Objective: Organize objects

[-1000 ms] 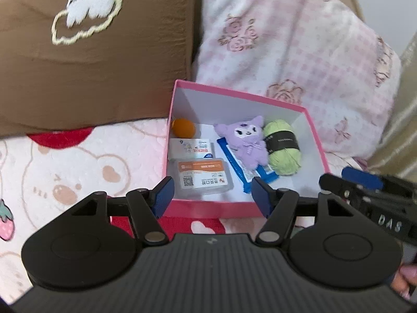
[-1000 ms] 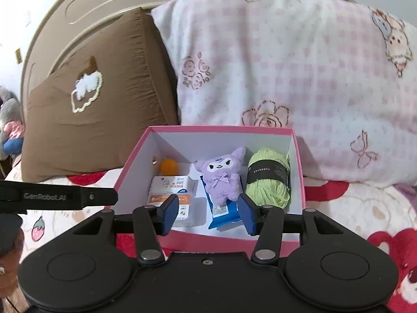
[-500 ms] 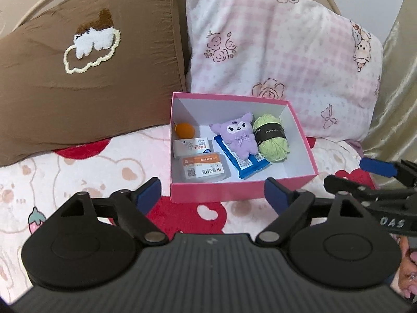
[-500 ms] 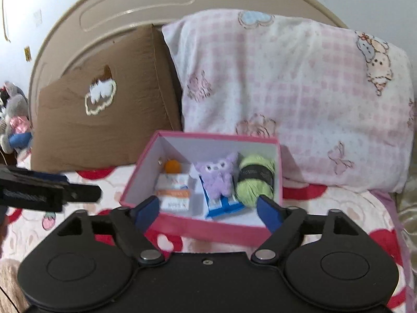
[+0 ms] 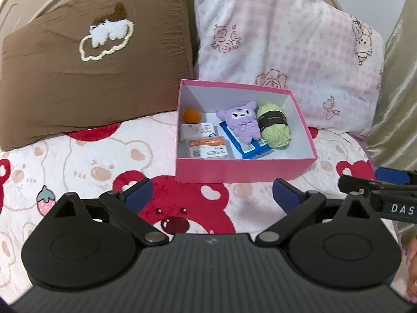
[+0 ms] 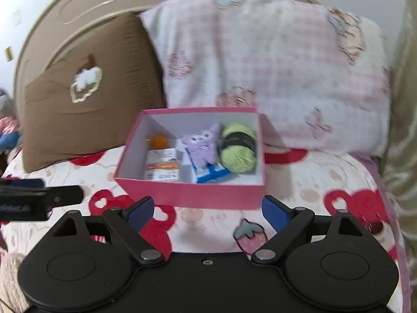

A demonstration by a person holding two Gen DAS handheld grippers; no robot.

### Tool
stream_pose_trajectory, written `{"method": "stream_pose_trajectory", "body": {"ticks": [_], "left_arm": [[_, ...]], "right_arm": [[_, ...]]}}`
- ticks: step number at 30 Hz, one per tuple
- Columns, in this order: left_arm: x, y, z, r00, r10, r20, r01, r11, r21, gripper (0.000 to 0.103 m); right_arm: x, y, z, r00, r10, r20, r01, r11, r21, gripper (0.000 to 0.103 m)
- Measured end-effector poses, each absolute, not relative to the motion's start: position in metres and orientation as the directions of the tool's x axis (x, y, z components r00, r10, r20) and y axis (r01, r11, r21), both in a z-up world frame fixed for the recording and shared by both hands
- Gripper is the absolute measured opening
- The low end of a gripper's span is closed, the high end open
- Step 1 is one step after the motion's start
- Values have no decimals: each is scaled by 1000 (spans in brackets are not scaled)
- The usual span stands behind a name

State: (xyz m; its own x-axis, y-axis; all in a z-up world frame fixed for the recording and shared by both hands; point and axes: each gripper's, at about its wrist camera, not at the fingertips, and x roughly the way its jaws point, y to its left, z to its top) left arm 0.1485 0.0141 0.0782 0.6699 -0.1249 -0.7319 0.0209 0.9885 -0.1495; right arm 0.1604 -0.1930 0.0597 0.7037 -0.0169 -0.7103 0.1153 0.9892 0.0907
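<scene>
A pink box (image 5: 242,170) (image 6: 187,195) stands open on the bed. Inside lie an orange ball (image 5: 192,115), two white-and-orange packets (image 5: 207,148), a blue packet (image 5: 247,146), a purple plush toy (image 5: 242,122) (image 6: 202,144) and a green yarn ball (image 5: 275,126) (image 6: 238,148). My left gripper (image 5: 211,193) is open and empty, held back from the box's front wall. My right gripper (image 6: 207,211) is open and empty, also in front of the box.
A brown pillow (image 5: 91,60) and a pink checked pillow (image 5: 286,41) lean against the headboard (image 6: 78,13) behind the box. The bedspread (image 5: 78,161) has red bears and strawberries. A curtain (image 5: 396,91) hangs at the right.
Both grippers have pulled back and away from the box, and their jaws have opened wider. The box and its contents have stayed in place.
</scene>
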Motion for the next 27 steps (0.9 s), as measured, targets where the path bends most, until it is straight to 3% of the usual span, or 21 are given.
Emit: {"method": "stream_pose_trajectory", "body": {"ticks": [7,15,27], "left_arm": [[136,5,77,644,-88,-760,15,995,-102,100],[119,4,74,625,-137,-768,25,987,-156,103],[111,0,68,616,-123,-778,33,991,-131,103]], "right_arm": [[149,-200,52,669,3,-743,164,975,151,92],[135,-189,50,666,30,-745,92,988,122,95],[121,-193,55,673,34,-739,74,991,114,98]]}}
